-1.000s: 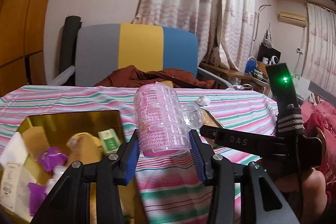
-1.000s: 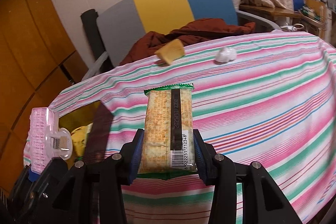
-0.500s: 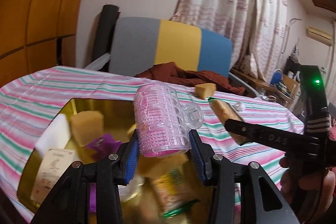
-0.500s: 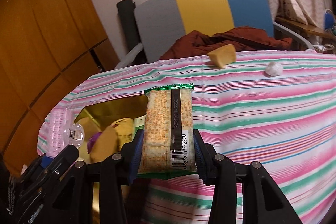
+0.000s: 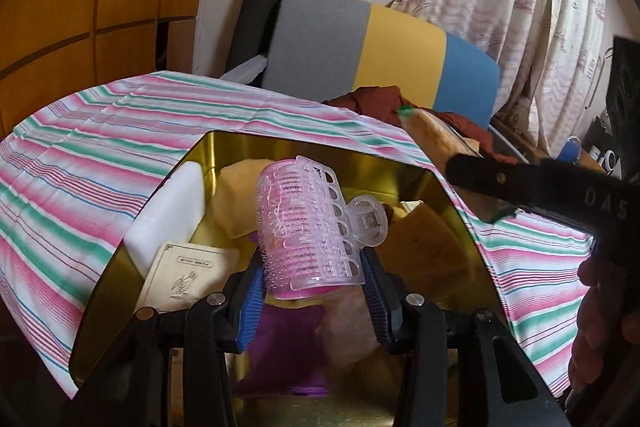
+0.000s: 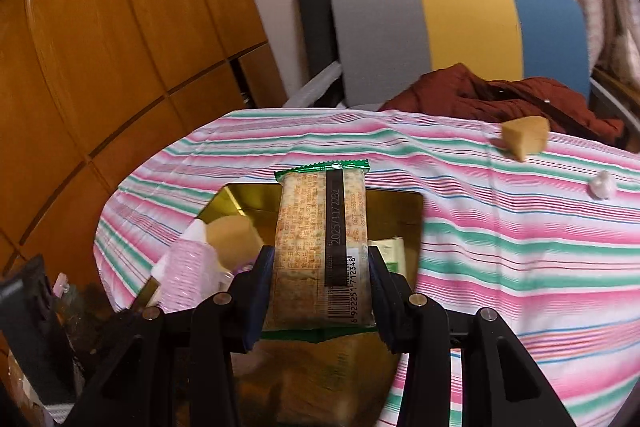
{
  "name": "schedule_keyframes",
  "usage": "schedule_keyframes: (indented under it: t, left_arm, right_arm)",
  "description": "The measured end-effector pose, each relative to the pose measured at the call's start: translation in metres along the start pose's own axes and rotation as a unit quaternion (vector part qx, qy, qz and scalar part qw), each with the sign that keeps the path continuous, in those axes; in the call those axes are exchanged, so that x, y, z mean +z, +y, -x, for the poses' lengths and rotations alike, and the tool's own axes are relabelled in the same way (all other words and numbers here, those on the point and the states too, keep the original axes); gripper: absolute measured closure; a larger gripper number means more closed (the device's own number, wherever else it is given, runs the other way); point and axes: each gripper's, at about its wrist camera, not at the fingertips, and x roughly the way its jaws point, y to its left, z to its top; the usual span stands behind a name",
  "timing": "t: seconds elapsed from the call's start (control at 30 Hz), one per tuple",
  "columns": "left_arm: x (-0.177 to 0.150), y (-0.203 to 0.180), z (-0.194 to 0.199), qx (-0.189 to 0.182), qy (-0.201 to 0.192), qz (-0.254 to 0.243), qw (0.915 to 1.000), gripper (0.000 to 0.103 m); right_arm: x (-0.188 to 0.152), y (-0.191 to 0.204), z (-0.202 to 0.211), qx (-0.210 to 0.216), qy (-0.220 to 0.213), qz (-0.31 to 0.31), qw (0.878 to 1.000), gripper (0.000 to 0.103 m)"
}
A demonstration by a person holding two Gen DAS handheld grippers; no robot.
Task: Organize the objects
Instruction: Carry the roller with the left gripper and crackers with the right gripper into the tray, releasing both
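Two grippers, both loaded, both over the gold tin [image 5: 448,195]. Left gripper [image 5: 314,291] clamped on a pink hair roller [image 5: 304,223]; roller upright between the blue pads, its clear clip jutting right. It hangs above the tin's near half. Right gripper [image 6: 320,291] clamped on a cracker packet [image 6: 322,251], barcode facing the camera, green crimped end up. Packet sits over the tin's right portion.

Tin rests on a striped tablecloth [image 5: 92,163], near the cloth's left end. Rim cut at the corners; far rim visible in both views, near rim hidden under the left gripper's frame.

Inside the tin: white block [image 5: 168,215] leaning on the left wall, a printed card [image 5: 184,275] below it, tan sponge [image 5: 236,199] at the back, a second tan sponge [image 5: 432,251] toward the right wall, purple wrapper [image 5: 284,355] directly under the roller. Floor mostly covered; bare gold shows along the back wall and near the bottom of the left view.

Right gripper's frame crosses the tin's right rim in the left view, packet end poking past the far right corner.

Out on the cloth, well apart from the tin: tan wedge [image 6: 524,139] near the far edge, small white wad [image 6: 602,185] to its right. Striped chair [image 6: 460,31] with a brown garment [image 6: 504,99] behind the table.
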Motion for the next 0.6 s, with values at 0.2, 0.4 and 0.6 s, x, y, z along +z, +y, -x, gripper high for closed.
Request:
schedule_keyframes:
  t: [0.2, 0.4, 0.6]
  left_arm:
    - [-0.004, 0.001, -0.007, 0.001, 0.018, -0.001, 0.9998, 0.058]
    - [-0.010, 0.000, -0.012, -0.002, 0.033, 0.000, 0.9995, 0.056]
    - [-0.008, 0.003, -0.009, 0.019, 0.029, 0.021, 0.9992, 0.048]
  right_arm:
    - [0.004, 0.018, -0.018, 0.014, 0.016, 0.001, 1.000, 0.058]
    - [0.012, 0.024, -0.030, 0.007, 0.022, 0.010, 1.000, 0.055]
    - [0.026, 0.028, -0.048, 0.005, 0.023, 0.004, 1.000, 0.037]
